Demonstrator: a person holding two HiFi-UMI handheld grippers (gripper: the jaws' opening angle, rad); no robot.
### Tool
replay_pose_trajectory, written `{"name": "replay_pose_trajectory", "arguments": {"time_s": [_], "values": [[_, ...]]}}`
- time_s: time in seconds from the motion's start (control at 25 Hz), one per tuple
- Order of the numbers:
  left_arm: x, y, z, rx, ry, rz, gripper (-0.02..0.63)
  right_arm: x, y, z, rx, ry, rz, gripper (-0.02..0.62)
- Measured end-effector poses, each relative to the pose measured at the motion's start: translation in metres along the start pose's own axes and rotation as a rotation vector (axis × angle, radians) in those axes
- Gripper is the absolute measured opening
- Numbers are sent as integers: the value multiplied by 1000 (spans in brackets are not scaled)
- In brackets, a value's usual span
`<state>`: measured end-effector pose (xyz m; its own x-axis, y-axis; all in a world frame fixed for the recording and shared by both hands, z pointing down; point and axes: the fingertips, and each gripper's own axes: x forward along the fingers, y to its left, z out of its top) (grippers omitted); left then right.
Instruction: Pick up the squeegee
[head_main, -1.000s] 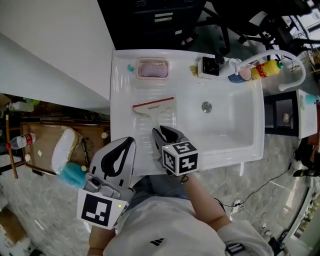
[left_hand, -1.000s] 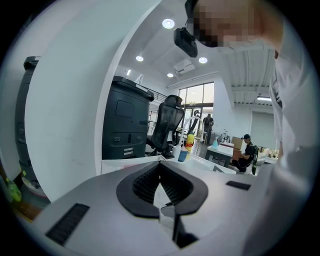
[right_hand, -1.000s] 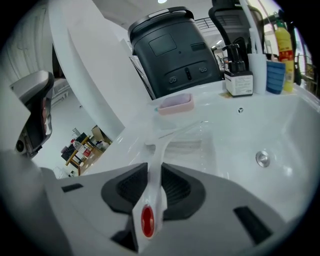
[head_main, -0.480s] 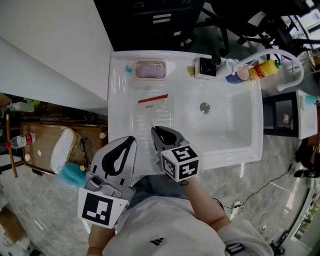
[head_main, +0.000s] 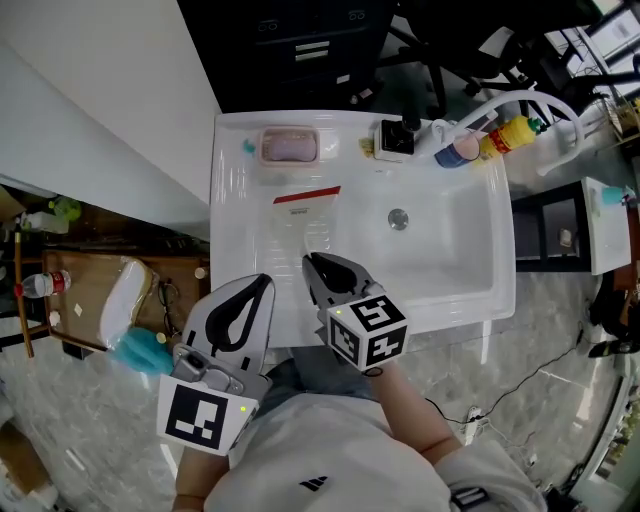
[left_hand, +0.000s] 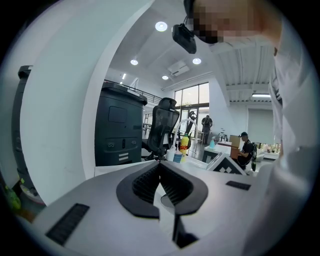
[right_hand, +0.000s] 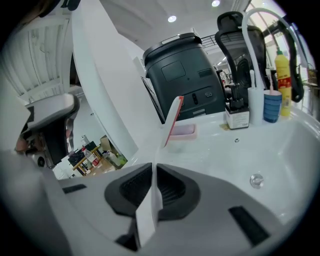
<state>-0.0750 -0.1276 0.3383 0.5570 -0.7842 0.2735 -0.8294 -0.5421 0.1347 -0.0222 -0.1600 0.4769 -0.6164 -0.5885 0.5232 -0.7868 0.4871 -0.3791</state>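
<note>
**Squeegee pinched and lifting off the drainboard**

Head view: the white plastic squeegee with the red blade strip (head_main: 306, 197), flat on the white sink's ribbed drainboard (head_main: 232, 215) a second ago, now tilts up from the right gripper (head_main: 318, 263). The pick-up looks nearly done. Right gripper view: the right gripper (right_hand: 153, 169) has its jaws pressed onto the squeegee's (right_hand: 170, 125) thin handle, and the blade stands clear of the basin. Left gripper view: the left gripper (left_hand: 160, 169) has its jaws pressed together on nothing and hangs idle.
</note>
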Motion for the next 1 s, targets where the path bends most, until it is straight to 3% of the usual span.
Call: {"name": "replay_pose_trajectory", "arguments": {"time_s": [1.0], "values": [[-21,-64,26,59,-102,-34,14,-112,42,67,-140,-249,62,38]]}}
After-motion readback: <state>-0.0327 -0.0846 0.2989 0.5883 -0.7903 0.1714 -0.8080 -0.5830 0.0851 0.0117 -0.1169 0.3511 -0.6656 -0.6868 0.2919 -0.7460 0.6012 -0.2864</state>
